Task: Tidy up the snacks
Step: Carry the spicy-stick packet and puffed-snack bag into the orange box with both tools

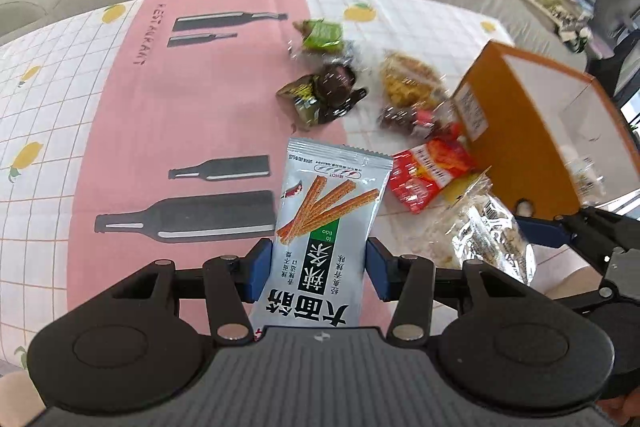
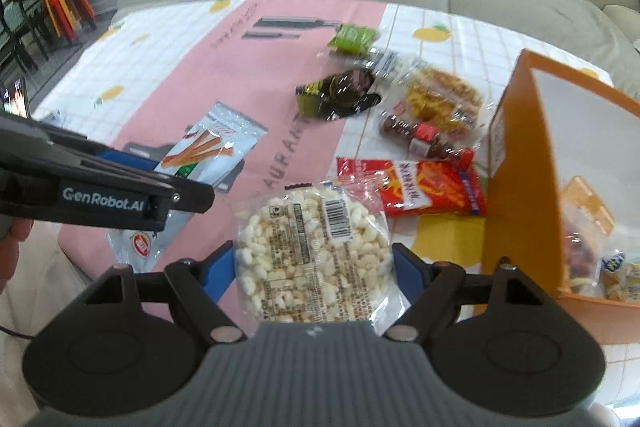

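A table [image 2: 168, 39] covered by a cloth [image 1: 120, 99] fills the middle of both views; the cloth has a pink band printed with dark bottles, flanked by white grid panels with yellow lemons. Lying on it, toward the upper middle of the frame, is a green packet [image 2: 353, 38], and just below it a dark crinkled wrapper [image 2: 340, 95]. To their right sits a clear bag of golden waffles [image 2: 442, 99], a pack of brown sausages [image 2: 420, 137] touching its lower edge, and a red snack bag [image 2: 416, 187] below that. At the right edge stands an orange box [image 2: 516, 155], open on top, with packets inside.
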